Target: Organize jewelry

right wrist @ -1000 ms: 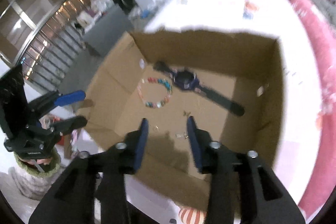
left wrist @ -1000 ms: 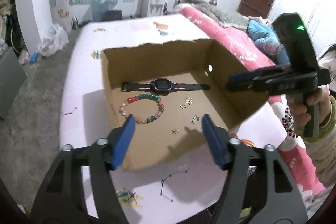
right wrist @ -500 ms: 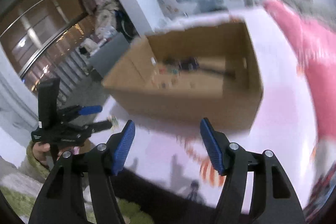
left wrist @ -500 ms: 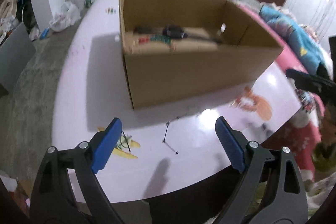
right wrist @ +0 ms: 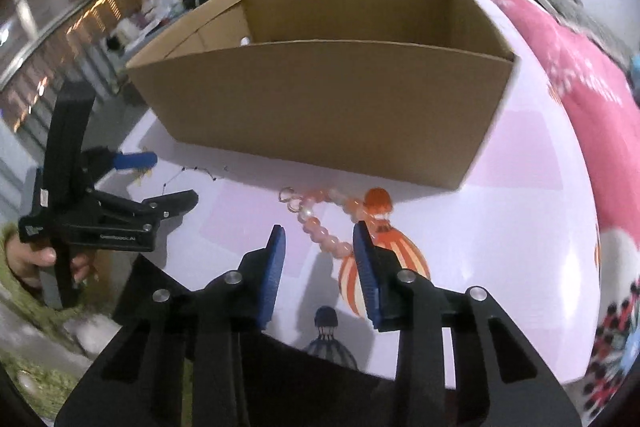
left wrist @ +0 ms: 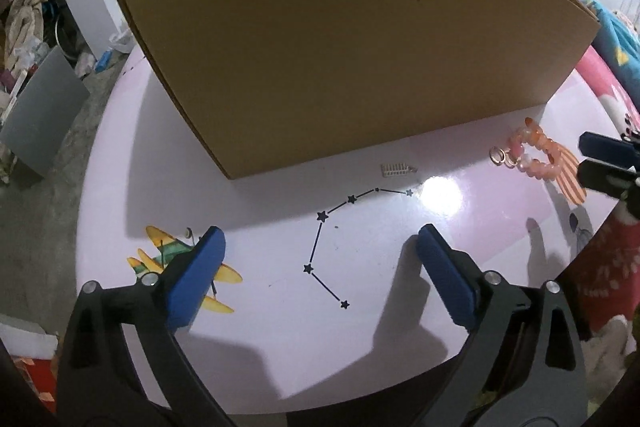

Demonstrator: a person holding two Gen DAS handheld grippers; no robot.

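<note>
— Pink bracelet (right wrist: 320, 227) on the worktop (right wrist: 520, 211), near side of the box (right wrist: 320, 107). Why hover there?

— I've lined my right gripper (right wrist: 319, 263) up on it, fingers half open, empty. Left gripper (left wrist: 320, 283) waits wide open, empty.

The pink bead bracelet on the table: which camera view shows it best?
The right wrist view: the pink bead bracelet lies near the middle, just ahead of the open right tongs, with its beads and gold rings distinct. The left wrist view shows it only small, near the right edge.
</note>
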